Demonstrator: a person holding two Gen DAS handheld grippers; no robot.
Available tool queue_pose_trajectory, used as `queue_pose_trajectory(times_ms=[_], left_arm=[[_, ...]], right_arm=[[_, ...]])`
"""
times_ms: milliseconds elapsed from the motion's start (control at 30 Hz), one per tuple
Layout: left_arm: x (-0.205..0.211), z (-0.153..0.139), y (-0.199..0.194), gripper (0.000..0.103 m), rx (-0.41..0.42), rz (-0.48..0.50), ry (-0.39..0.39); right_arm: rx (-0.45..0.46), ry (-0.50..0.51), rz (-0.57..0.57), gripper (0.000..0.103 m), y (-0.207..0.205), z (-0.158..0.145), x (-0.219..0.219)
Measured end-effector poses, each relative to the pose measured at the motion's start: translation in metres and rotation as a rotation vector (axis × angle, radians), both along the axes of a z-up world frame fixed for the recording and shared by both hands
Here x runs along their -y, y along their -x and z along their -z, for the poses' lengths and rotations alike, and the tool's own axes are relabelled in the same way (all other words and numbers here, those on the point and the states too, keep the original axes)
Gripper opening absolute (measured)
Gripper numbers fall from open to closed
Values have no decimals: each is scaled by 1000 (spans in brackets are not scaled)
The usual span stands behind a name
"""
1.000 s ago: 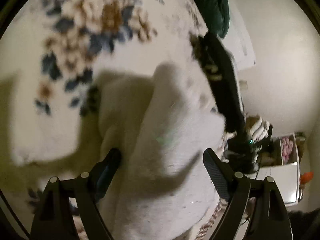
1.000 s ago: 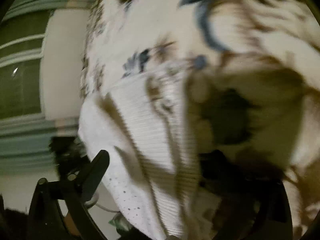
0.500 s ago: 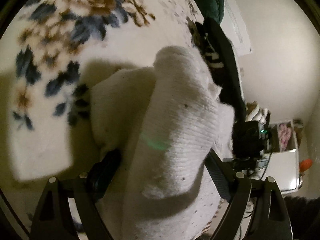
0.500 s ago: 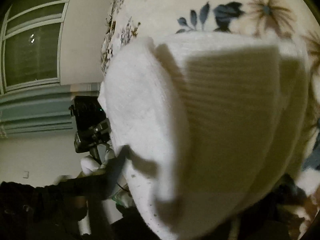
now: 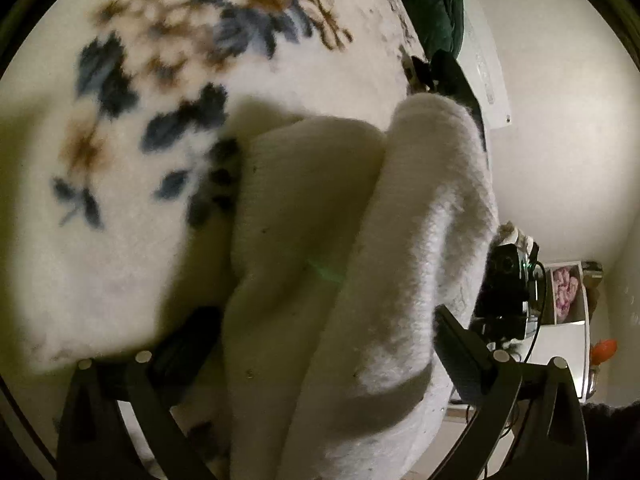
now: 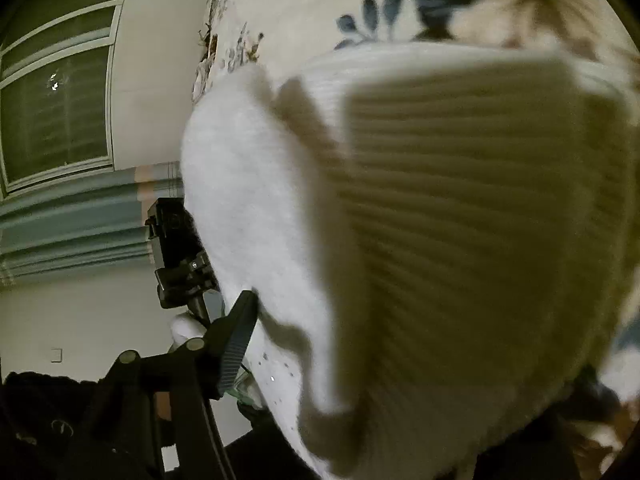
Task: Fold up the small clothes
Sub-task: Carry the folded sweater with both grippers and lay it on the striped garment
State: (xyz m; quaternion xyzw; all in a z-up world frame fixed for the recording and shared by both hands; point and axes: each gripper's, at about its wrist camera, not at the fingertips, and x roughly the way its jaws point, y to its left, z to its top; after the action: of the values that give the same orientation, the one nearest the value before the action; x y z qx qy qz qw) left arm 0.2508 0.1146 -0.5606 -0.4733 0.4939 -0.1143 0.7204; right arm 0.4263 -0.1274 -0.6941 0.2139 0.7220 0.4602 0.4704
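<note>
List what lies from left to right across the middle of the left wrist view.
Cream fleece blanket with blue and brown flowers → folded white knitted garment → black camera of the other gripper → pink flower picture.

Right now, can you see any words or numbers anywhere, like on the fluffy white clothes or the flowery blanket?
No text can be read.
White knit garment: no tag or label shows.
Floral blanket: only flowers and leaves.
White panel on the wall: faint marks, too small and blurred to read.
Pink picture on the far side: no lettering that can be made out.
Black camera rig: no legible marking.
</note>
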Motion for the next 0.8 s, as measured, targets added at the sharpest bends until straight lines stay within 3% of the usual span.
queue_pose_trajectory(times_ms=[67,100,133,167,233,400,633,800], left_arm=[[3,-6,4,96,45,-20,18],[5,-10,4,75,58,-10,16],[10,-14,-1,57,71,3,5],[15,-19,-3,56,79,11,-14],[18,-29,-5,47,93,12,-21],[24,-61,-9,44,118,34,-37],[41,-130,-46,44,196,119,-80],[60,-178,-117,44,254,220,-79]], right_arm=[[24,-6,-7,68,1,-3,-6],[35,-9,-6,66,2,-5,-9],[44,-10,-9,56,3,-6,-11],[56,-9,-14,47,4,-8,-14],[89,0,7,41,5,-14,-11],[102,-24,76,34,9,-32,7],[151,-74,226,34,10,-88,44],[202,-83,348,34,-16,-140,76]])
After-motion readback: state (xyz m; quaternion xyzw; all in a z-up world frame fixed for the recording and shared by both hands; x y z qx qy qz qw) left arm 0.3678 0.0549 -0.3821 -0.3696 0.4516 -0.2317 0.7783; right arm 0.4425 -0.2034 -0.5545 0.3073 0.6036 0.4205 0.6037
